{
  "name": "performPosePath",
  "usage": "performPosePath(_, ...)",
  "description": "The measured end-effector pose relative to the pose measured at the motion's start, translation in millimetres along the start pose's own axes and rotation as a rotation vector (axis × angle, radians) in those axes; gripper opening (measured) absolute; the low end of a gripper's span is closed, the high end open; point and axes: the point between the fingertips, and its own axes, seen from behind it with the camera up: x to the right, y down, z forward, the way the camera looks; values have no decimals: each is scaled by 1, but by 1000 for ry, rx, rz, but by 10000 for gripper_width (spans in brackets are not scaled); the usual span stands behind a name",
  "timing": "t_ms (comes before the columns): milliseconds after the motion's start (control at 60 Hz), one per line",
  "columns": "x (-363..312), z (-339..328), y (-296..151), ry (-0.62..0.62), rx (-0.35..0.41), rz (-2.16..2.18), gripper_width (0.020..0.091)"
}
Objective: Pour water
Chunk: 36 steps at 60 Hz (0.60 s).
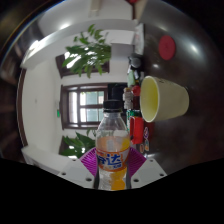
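Lifted off any desk, before white walls and a dark window [88, 105]. Clamped between both pads of the tool [112, 172]: an orange-drink bottle [112, 150], upright. Just beside its cap, a yellow cup [162, 99], tipped sideways.

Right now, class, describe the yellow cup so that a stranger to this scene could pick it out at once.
Start at the clear bottle of orange drink with a pink label, standing between the gripper jaws. Just up and to its right lies the yellow cup, tipped on its side, mouth towards the bottle. Nothing else nearby is plain yellow.
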Motion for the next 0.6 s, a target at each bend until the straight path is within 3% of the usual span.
performPosePath(333,-9,3,-20,-69,49,515,364)
performPosePath(600,-11,-1,-20,-47,50,415,363)
